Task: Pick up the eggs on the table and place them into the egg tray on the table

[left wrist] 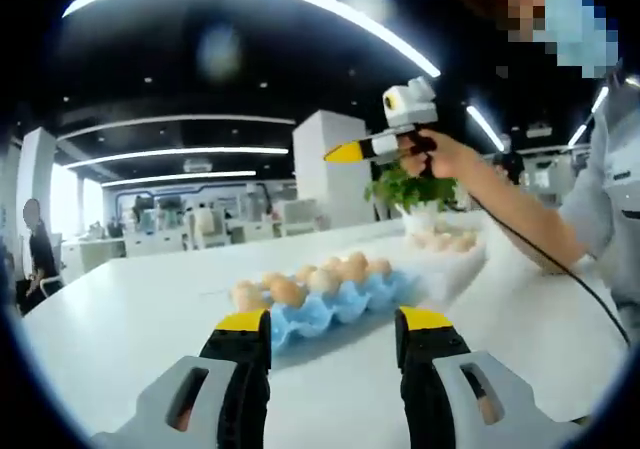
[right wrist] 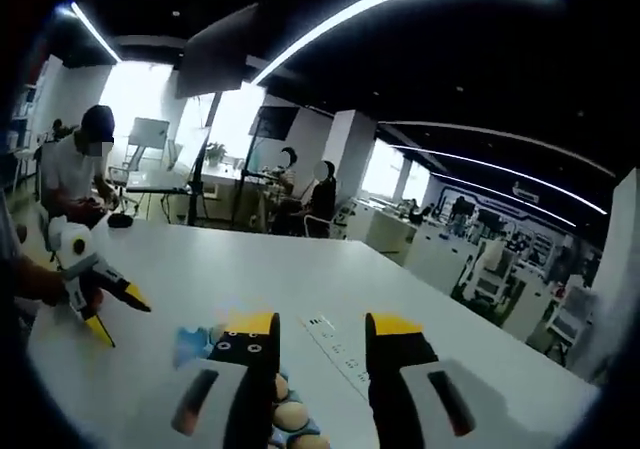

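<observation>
A potted plant [left wrist: 408,191] is standing behind my raised right gripper [left wrist: 345,152] – the blue egg tray [left wrist: 345,304] is holding eggs [left wrist: 288,291] on the white table [left wrist: 130,319], and my left gripper [left wrist: 330,344] is hovering spread and empty – the right's jaws are spread too

An egg tray [left wrist: 340,304] is set on the table [left wrist: 130,319], just beyond the left gripper [left wrist: 333,344], with eggs [left wrist: 288,291] seated in its cups. Behind the tray and to its right, what may be a container of more eggs [left wrist: 445,241] is placed before a potted plant [left wrist: 410,191]. The right gripper [left wrist: 345,152] is held above them in a hand [left wrist: 440,156].
</observation>
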Demonstrator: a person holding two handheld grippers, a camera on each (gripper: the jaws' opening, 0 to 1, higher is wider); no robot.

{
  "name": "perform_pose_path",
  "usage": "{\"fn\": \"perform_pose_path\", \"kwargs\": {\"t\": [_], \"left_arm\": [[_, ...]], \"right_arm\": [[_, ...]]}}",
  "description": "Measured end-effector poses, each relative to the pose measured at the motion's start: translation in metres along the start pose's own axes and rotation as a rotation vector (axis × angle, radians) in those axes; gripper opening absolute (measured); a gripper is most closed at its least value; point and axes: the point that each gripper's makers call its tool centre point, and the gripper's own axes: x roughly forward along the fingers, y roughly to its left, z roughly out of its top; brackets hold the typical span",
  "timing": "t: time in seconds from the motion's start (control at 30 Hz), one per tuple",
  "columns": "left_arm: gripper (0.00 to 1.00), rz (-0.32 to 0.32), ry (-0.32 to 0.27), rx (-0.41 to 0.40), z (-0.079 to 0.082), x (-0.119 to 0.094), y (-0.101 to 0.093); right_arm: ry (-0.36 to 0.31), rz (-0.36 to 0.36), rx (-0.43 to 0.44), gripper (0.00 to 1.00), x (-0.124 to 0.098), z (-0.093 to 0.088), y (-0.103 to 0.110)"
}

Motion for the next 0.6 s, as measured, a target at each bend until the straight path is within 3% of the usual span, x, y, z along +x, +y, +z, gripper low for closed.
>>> {"fn": "perform_pose_path", "kwargs": {"t": [0.33,0.5,0.6], "left_arm": [[0.5,-0.005,-0.008,-0.006,0.002,-0.001,0.0],[0.51,-0.007,-0.009,-0.009,0.002,-0.001,0.0],[0.51,-0.006,-0.009,-0.009,0.002,-0.001,0.0]], "right_arm": [[0.066,-0.021,0.011,0.39,-0.022,-0.017,-0.014],[0.104,-0.06,-0.002,0.4,-0.032,-0.024,-0.024],[0.109,-0.093,-0.021,0.46,-0.038,-0.024,-0.032]]}}
